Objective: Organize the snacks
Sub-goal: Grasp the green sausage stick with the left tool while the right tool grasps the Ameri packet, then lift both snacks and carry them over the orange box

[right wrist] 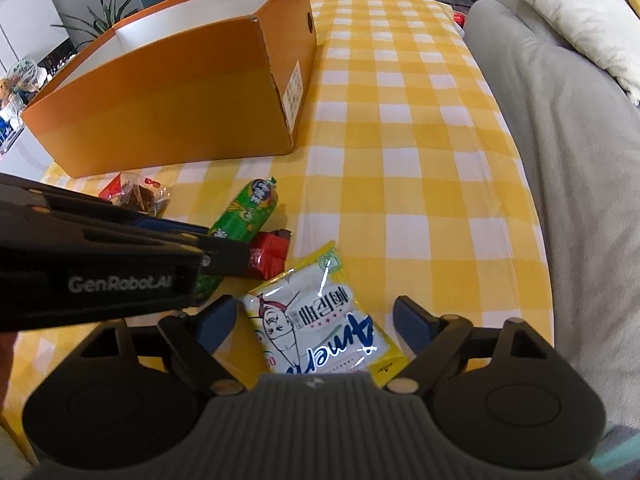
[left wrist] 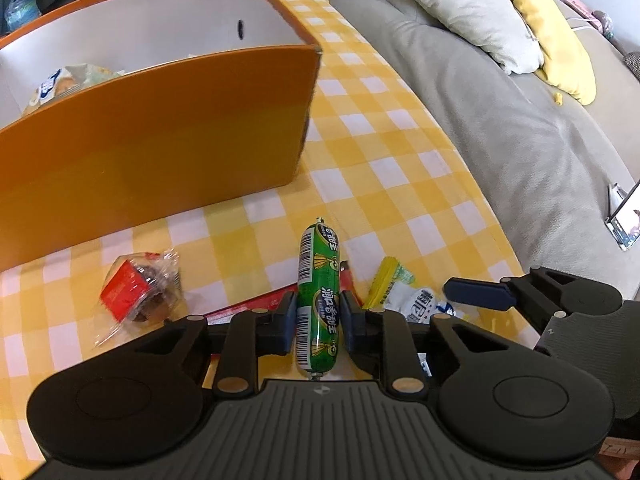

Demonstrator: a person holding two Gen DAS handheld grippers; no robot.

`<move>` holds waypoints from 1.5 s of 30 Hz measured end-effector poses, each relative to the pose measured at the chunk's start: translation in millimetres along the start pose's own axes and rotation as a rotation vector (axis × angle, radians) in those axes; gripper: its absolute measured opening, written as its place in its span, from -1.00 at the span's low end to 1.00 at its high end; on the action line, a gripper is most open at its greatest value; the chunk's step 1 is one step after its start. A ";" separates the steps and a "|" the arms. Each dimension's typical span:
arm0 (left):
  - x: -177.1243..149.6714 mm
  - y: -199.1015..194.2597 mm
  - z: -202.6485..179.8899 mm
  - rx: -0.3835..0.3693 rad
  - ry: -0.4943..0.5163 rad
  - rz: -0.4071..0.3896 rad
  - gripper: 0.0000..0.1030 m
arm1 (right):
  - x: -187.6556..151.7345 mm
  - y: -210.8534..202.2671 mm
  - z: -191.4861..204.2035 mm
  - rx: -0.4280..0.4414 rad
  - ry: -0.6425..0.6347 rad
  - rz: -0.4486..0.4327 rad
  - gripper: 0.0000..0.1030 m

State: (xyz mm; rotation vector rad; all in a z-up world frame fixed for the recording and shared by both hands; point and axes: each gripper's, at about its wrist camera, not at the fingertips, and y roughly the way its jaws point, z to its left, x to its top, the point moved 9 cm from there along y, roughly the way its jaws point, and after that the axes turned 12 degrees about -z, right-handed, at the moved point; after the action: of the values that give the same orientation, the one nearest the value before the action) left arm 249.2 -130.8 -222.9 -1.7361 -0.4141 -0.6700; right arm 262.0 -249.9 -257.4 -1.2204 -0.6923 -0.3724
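A: Sausage (left wrist: 318, 292) sat pinched in the left tongs (left wrist: 318, 322), low over the tabletop (left wrist: 400, 168); right tongs (right wrist: 310, 322) gaped wide around the white packet (right wrist: 320, 320).

B: Grasp step, then. A lift toward the orange box (left wrist: 160, 132) seemed due next.

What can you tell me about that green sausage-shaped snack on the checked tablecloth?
The green sausage is a plump stick in glossy green plastic film, printed with white lettering, yellow fan shapes and a barcode strip down one side, with crimped ends. It lies lengthwise between the fingers of the left hand-held gripper, whose blue pads press on its sides. Under it is the yellow-and-white checked tablecloth, and it partly overlaps a red packet. In the right wrist view it lies slanted, its far end pointing toward the orange box.
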 end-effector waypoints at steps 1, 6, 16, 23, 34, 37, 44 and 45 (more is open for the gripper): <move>-0.9 -1.4 1.8 0.006 -0.001 0.002 -0.52 | -0.2 0.5 0.8 -0.003 -0.008 0.001 0.63; -8.1 -10.9 9.6 0.021 0.005 0.023 -0.52 | -1.4 -0.5 2.2 -0.033 -0.041 0.006 0.45; -38.6 -27.3 25.2 0.030 -0.032 0.085 -0.52 | -11.1 -16.7 7.4 -0.012 0.084 0.072 0.19; -42.1 -29.2 29.4 0.038 -0.048 0.094 -0.51 | -16.7 -19.6 18.8 0.012 0.047 0.082 0.20; -37.1 -19.0 26.6 0.064 -0.014 0.071 -0.38 | -22.6 -21.8 25.8 -0.041 -0.058 0.085 0.07; -37.3 -18.6 24.4 0.052 -0.010 0.069 -0.45 | -21.4 -22.5 23.1 -0.052 -0.052 0.080 -0.01; -39.2 -29.2 26.7 0.051 -0.042 0.052 -0.51 | -19.4 -23.9 18.0 -0.042 -0.004 0.072 -0.02; -38.4 -32.6 27.5 0.049 -0.051 0.046 -0.51 | -19.2 -24.2 17.9 -0.042 0.004 0.072 -0.02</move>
State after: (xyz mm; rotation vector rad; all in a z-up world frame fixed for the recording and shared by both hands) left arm 206.2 -93.0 -227.0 -1.7135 -0.4219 -0.5793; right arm 227.9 -242.6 -249.4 -1.2806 -0.6385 -0.3311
